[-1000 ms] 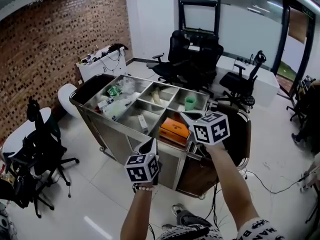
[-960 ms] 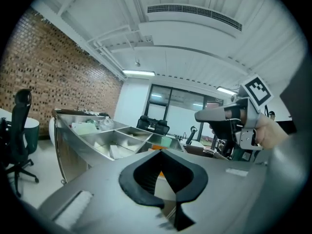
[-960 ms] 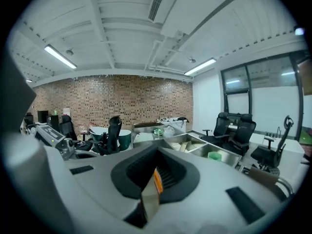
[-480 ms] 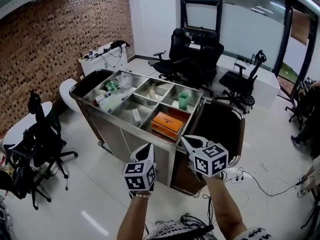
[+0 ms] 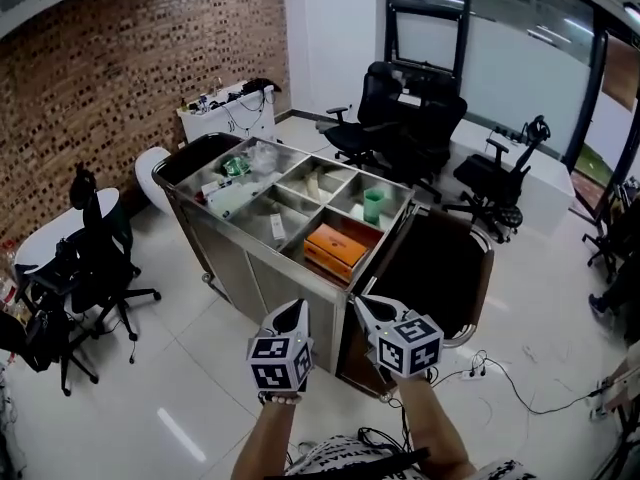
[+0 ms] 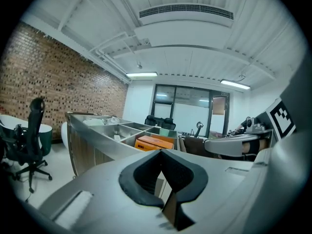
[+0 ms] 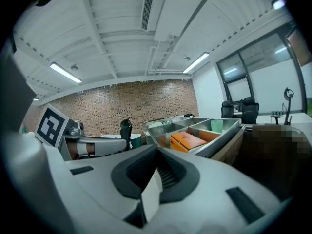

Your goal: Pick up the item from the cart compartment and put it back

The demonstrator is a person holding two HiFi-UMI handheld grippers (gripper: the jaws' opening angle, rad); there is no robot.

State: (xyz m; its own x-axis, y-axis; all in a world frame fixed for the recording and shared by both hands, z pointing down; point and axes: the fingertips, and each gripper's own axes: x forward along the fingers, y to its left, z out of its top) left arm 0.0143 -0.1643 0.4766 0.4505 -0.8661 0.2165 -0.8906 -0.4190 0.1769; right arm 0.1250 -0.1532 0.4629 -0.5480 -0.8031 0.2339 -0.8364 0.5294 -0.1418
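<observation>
While right hand-held gripper [image 5: 361, 302] sits closed, orange box [image 5: 341, 249] in cart [image 5: 236, 268]

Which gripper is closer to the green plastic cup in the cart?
Right. The right gripper is almost straight before the green plastic cup; the left gripper sits further left.

- Setting: an open-plan office.
- Black swivel chairs [image 5: 400, 118] are grouped at upper centre; another chair [image 5: 95, 258] is at the left edge.
- Dark-framed glass partition [image 5: 510, 63], upper right.
- White desk [image 5: 240, 123] carries cables against the brick wall [image 5: 110, 68], upper left.
- Ceiling strip lights [image 6: 142, 74], vent grille [image 6: 185, 12]; glossy white tile floor [image 5: 170, 368].
</observation>
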